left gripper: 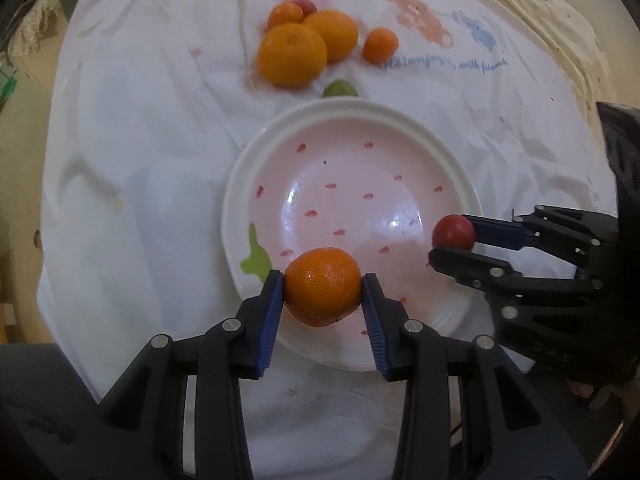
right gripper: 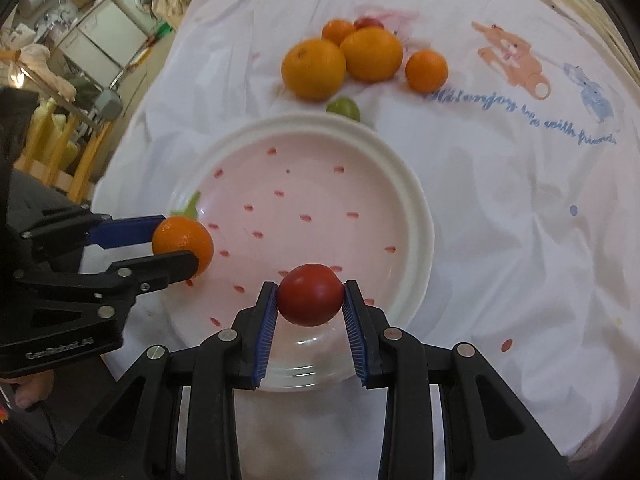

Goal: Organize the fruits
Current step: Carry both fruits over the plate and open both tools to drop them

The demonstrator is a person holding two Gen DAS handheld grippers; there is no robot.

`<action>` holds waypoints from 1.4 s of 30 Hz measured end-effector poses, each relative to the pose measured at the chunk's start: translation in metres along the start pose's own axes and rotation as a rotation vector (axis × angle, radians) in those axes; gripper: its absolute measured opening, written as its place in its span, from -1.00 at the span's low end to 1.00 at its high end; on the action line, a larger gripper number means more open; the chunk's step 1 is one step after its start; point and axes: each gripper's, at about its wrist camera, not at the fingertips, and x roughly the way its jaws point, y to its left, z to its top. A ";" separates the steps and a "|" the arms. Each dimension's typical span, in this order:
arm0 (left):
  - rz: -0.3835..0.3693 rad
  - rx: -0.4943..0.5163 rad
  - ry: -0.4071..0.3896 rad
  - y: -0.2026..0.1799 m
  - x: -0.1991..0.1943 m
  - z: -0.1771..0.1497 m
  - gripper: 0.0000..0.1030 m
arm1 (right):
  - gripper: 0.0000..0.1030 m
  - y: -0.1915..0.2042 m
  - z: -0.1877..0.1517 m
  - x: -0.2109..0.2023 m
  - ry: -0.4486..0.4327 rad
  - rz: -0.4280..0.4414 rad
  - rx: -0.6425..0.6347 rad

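A white cloth (left gripper: pixel 140 200) printed with cartoon animals and blue script covers the table, wrinkled across most of both views. On it, in the middle, sits a white plate (left gripper: pixel 236 184) with a pale pink well dotted in small red marks and a green painted patch at its left edge; nothing lies in the plate.

The left gripper (left gripper: pixel 323 292) comes in from the near edge of the left wrist view, its blue-padded fingers (left gripper: pixel 270 312) pinching a small mandarin (left gripper: pixel 322 286) by its sides, held over the near rim of the plate. In the right wrist view that mandarin (right gripper: pixel 183 245) hangs over the plate's left edge.

The right gripper (right gripper: pixel 310 295) pinches a red tomato-like fruit (right gripper: pixel 310 294) between its own blue pads, over the near part of the plate. From the left wrist view the same fruit (left gripper: pixel 454 233) sits over the plate's right rim.

On the cloth beyond the far rim lies a cluster of loose fruit: a large orange (left gripper: pixel 291 55) nearest, a second large orange (left gripper: pixel 334 34) touching it on the right, a smaller mandarin (left gripper: pixel 285 14) behind them, and a small red fruit (left gripper: pixel 307 6) mostly hidden at the back. Another small mandarin (left gripper: pixel 380 45) lies just right of the cluster, apart from it. A small green fruit (left gripper: pixel 340 90) lies just beyond the plate's far rim, partly hidden by it.
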 end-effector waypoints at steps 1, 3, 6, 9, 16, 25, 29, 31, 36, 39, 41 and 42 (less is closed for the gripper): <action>-0.004 -0.003 0.010 0.000 0.003 0.000 -0.32 | -0.33 -0.003 -0.001 0.004 0.013 -0.001 0.009; -0.004 -0.006 0.027 0.000 0.007 -0.001 -0.32 | -0.33 -0.008 -0.002 0.010 0.030 0.012 0.028; -0.011 -0.009 0.047 -0.001 0.012 -0.002 -0.31 | -0.32 -0.017 -0.004 0.016 0.057 0.038 0.066; -0.009 -0.009 0.048 -0.001 0.012 -0.001 -0.31 | -0.32 -0.020 -0.004 0.019 0.065 0.056 0.080; -0.024 -0.031 0.054 0.002 0.014 -0.001 -0.29 | -0.30 -0.021 -0.005 0.020 0.073 0.082 0.086; -0.028 -0.030 0.054 0.005 0.013 -0.001 -0.27 | -0.11 -0.026 -0.006 0.016 0.076 0.111 0.110; -0.026 -0.026 0.054 0.005 0.013 -0.001 -0.27 | -0.01 -0.025 -0.007 0.012 0.052 0.094 0.100; -0.025 -0.026 0.054 0.004 0.013 0.000 -0.27 | -0.01 -0.027 -0.005 0.011 0.048 0.101 0.115; -0.026 -0.031 0.054 0.004 0.013 0.001 -0.27 | 0.01 -0.037 -0.002 -0.002 -0.003 0.137 0.174; -0.024 -0.032 0.057 0.003 0.013 0.000 -0.27 | 0.25 -0.042 -0.002 -0.011 -0.041 0.147 0.212; -0.027 -0.030 0.062 0.003 0.013 0.001 -0.20 | 0.32 -0.045 -0.001 -0.016 -0.064 0.146 0.234; -0.053 -0.034 0.066 0.002 0.013 0.001 0.11 | 0.32 -0.046 -0.001 -0.018 -0.071 0.147 0.244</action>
